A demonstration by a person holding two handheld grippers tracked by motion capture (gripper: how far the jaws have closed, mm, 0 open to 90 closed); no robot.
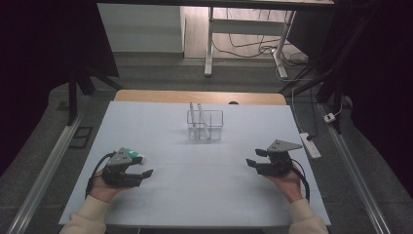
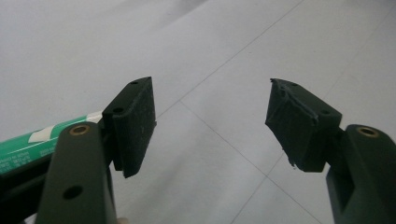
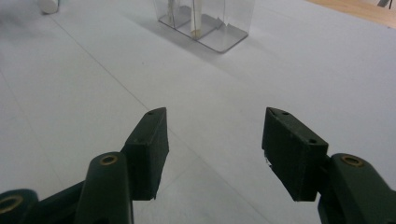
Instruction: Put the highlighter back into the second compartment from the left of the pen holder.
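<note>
1. The left gripper (image 1: 141,174) and right gripper (image 1: 253,163) rest near the table's (image 1: 160,204) front edge, jaws spread wide, holding nothing.
2. A green tube (image 2: 28,142) lies just beside the left gripper; its print is too small to read.
3. A clear organiser (image 1: 205,125) stands near the back edge.
4. Likely next: centre the left jaws across the tube before closing.

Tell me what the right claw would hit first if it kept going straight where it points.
Likely the clear compartment holder. The right claw stands open over the bare table in between; depth is unclear.
</note>
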